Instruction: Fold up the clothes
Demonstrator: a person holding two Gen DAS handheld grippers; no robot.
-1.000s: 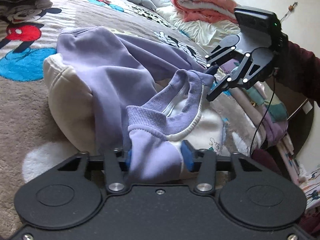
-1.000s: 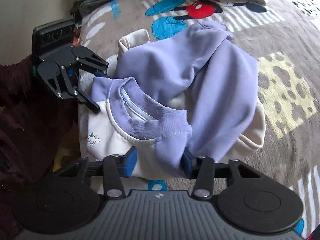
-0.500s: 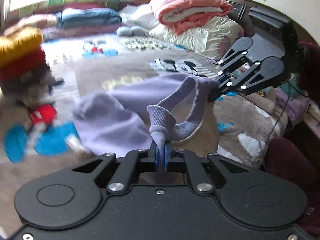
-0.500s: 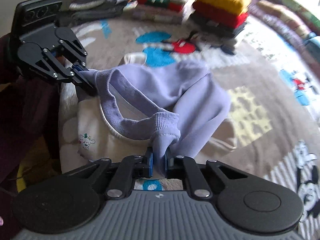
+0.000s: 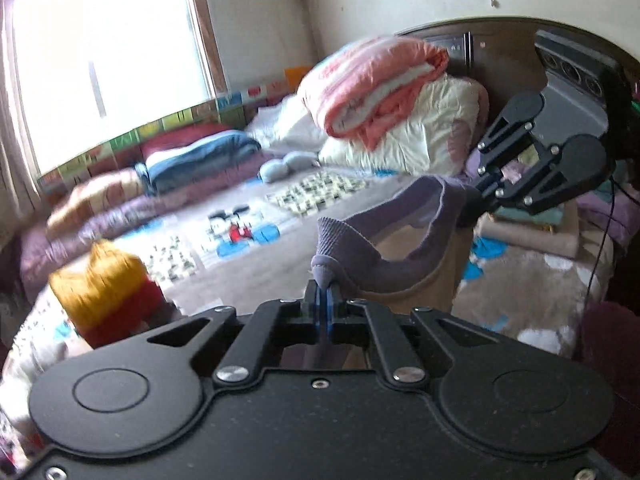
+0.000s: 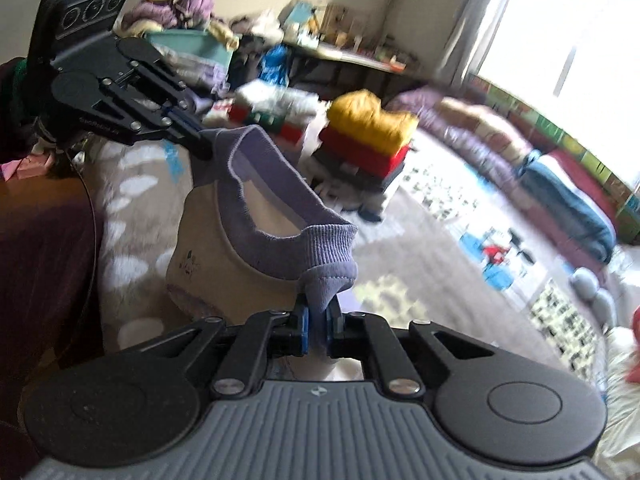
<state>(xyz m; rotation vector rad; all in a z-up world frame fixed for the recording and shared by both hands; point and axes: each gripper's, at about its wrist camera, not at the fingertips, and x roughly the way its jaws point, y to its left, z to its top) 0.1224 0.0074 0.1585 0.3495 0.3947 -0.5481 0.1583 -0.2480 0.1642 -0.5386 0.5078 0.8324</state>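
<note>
The left gripper [image 5: 322, 300] clenches one shoulder of the sweatshirt [image 5: 384, 256]; the right gripper [image 6: 316, 320] clenches the other. The collar [image 6: 280, 196] stretches between them above the bed [image 6: 420, 248].

The sweatshirt [image 6: 256, 256] is soft matt cloth with a ribbed knit collar. The left gripper [image 5: 322, 300] is matt black plastic with shiny metal rivets; the blanket [image 5: 516, 288] looks fuzzy.

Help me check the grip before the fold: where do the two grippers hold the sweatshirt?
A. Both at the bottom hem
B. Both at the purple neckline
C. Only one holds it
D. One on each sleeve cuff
B: the left gripper and right gripper each have jaws shut on the sweatshirt at its purple neckline, which stretches between them.
</note>
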